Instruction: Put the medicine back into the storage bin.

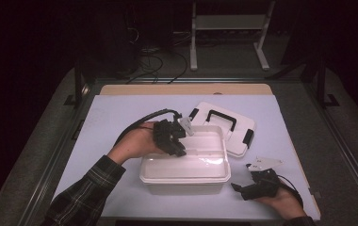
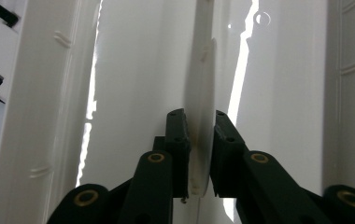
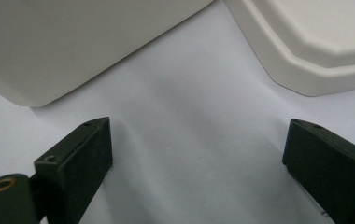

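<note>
Now | left claw reaches into the white rectangular plastic tub, jaws pinching a thin white plastic plate standing on edge inside | right claw spread wide, low over the pale table beside the tub | white black-handled lid lies behind tub

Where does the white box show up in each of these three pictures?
High view: the box sits mid-table, with the left gripper reaching into it.
Left gripper view: the box's inside walls lie all around, and the jaws close on a thin white plate standing in it.
Right gripper view: the box's outer corner is at upper left.
Shared landmark: the lid beside the box.
</note>
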`<state>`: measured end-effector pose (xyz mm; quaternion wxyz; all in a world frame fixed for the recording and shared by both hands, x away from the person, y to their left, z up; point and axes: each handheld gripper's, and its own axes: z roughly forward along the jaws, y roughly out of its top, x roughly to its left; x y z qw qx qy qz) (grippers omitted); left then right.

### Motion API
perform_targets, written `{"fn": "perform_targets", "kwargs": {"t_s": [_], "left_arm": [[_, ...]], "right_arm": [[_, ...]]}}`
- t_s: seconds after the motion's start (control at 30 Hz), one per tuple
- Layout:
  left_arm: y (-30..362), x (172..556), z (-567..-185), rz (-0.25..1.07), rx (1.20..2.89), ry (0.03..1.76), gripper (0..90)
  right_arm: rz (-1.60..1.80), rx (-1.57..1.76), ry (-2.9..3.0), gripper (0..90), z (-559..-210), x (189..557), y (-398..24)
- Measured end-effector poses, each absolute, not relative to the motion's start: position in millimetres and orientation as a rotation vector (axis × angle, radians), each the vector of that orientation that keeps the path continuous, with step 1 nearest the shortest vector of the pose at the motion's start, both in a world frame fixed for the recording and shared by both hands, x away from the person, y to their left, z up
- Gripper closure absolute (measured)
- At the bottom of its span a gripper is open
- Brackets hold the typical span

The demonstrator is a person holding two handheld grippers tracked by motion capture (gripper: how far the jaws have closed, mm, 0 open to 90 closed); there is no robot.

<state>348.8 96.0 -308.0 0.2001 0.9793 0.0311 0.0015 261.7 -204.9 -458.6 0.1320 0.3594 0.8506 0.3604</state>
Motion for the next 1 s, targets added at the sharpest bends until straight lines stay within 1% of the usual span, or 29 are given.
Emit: {"fn": "perform_targets", "kwargs": {"t_s": [0.1, 0.13, 0.37, 0.63, 0.83, 1.0], "left_arm": [[95, 347, -308, -0.002, 2.738, 0.073, 86.1], [96, 347, -308, 0.003, 2.735, 0.073, 86.5], [94, 345, -306, 0.024, 2.741, 0.049, 88.2], [93, 344, -299, 0.017, 2.728, 0.045, 88.5], [100, 343, -282, 0.021, 2.669, 0.068, 88.5], [109, 344, -267, 0.049, 2.667, 0.109, 88.4]], "right_arm": [[1.046, 1.043, 2.469, 7.7, -459, 262, -205], [1.046, 1.044, 2.469, 7.7, -459, 262, -205], [1.046, 1.044, 2.469, 7.7, -459, 262, -205], [1.046, 1.043, 2.469, 7.7, -459, 262, -205], [1.049, 1.04, 2.467, 7.7, -459, 262, -205], [1.049, 1.043, 2.469, 7.7, -459, 262, -205]]}}
